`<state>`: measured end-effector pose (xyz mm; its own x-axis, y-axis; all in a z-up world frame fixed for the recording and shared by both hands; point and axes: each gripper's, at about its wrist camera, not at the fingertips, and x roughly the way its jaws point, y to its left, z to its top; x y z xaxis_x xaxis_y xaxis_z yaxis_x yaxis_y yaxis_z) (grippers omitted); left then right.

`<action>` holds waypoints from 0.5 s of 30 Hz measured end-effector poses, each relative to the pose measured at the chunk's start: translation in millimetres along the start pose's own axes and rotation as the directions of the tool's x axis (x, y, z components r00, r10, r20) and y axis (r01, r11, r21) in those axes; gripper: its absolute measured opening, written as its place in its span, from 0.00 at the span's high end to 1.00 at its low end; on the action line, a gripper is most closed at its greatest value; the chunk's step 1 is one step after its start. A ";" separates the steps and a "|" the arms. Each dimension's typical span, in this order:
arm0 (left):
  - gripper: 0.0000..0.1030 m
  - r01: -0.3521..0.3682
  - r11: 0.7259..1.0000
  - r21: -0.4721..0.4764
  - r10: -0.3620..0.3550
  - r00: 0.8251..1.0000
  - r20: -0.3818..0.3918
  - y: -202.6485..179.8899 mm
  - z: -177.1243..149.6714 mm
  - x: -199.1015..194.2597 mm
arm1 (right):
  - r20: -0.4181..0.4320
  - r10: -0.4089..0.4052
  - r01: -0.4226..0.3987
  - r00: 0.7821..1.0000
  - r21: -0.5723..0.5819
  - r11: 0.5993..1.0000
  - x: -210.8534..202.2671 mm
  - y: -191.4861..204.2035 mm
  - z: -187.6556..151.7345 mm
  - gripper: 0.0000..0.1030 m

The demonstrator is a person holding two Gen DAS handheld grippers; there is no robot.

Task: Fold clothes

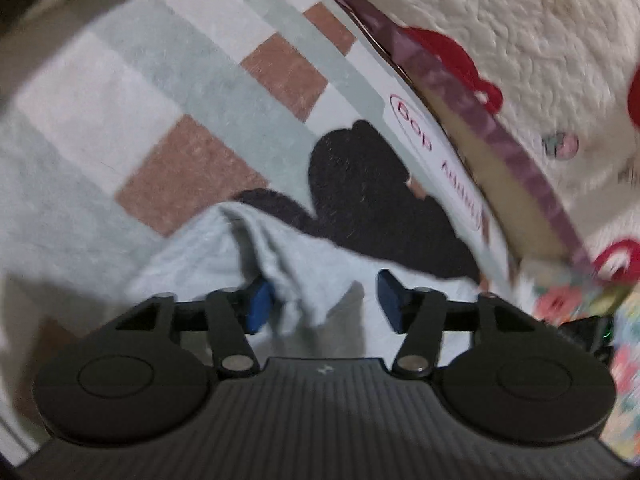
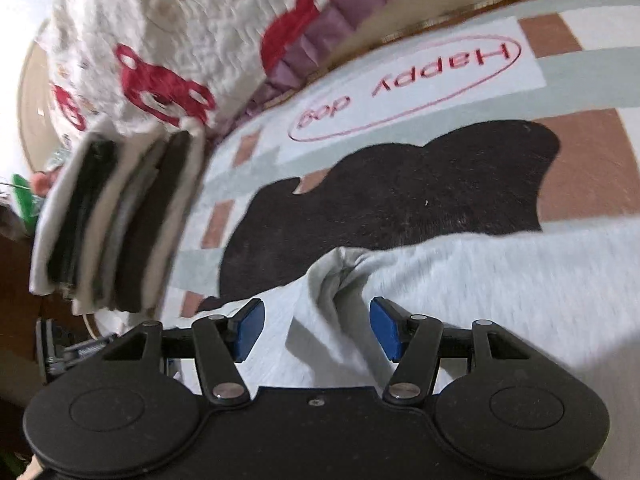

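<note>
Left wrist: left gripper (image 1: 324,300) wide, a pale grey garment (image 1: 224,256) ridge between the pads, on the "Happy dog" rug (image 1: 120,92).

Right wrist: right gripper (image 2: 316,328) wide, straddling another ridge; cloth runs rightward. Contact unclear, blurred.

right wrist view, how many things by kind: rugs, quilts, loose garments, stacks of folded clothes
Rug with dog print: 1
White quilt with red bears: 1
Loose light grey garment: 1
Stack of folded clothes: 1
Total: 4
</note>
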<state>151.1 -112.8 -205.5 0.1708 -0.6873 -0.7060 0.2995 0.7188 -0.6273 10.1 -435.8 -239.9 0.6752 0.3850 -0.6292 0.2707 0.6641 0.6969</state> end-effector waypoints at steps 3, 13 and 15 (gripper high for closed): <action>0.39 -0.001 1.000 -0.023 0.000 1.000 -0.002 -3.7 3.2 6.4 | -0.067 0.053 -0.047 0.996 0.081 0.996 14.7 -1.5 10.3 0.37; 0.93 0.068 0.997 0.044 -0.069 0.997 0.034 1.4 2.1 8.4 | -0.071 0.097 -0.091 0.993 0.091 0.992 37.4 2.4 14.8 0.36; 0.93 0.055 0.997 0.060 -0.057 0.997 0.048 1.5 4.3 9.8 | -0.027 0.042 -0.041 0.999 0.019 0.999 35.1 3.8 8.3 0.70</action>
<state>157.3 -118.9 -212.0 0.1978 -0.7316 -0.6524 0.3646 0.6727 -0.6439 40.6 -425.1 -256.5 0.6672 0.4294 -0.6087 0.2560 0.6351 0.7287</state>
